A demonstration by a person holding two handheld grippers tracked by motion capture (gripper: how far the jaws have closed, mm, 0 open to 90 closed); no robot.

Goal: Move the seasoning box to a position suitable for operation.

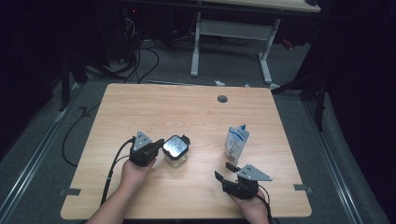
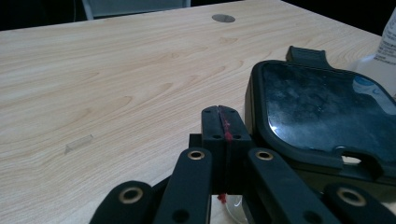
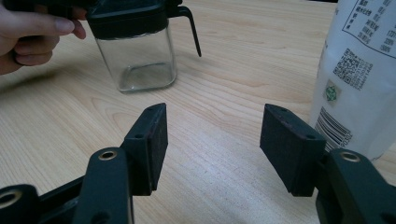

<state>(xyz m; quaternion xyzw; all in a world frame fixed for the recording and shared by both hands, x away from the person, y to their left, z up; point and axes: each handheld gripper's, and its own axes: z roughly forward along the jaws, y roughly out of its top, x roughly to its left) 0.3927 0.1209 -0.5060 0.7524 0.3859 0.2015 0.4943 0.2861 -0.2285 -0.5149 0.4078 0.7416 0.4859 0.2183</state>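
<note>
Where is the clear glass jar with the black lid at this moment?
In the high view, the clear glass jar with the black lid stands left of the table's centre, directly beside the left gripper, with the white pouch farther right.

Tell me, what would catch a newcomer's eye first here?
Probably the clear glass jar with a black lid, standing left of centre on the wooden table, with the left hand-held gripper right against it, jaws shut. To its right stands a white pouch, and the right hand-held gripper waits open just before it.
</note>
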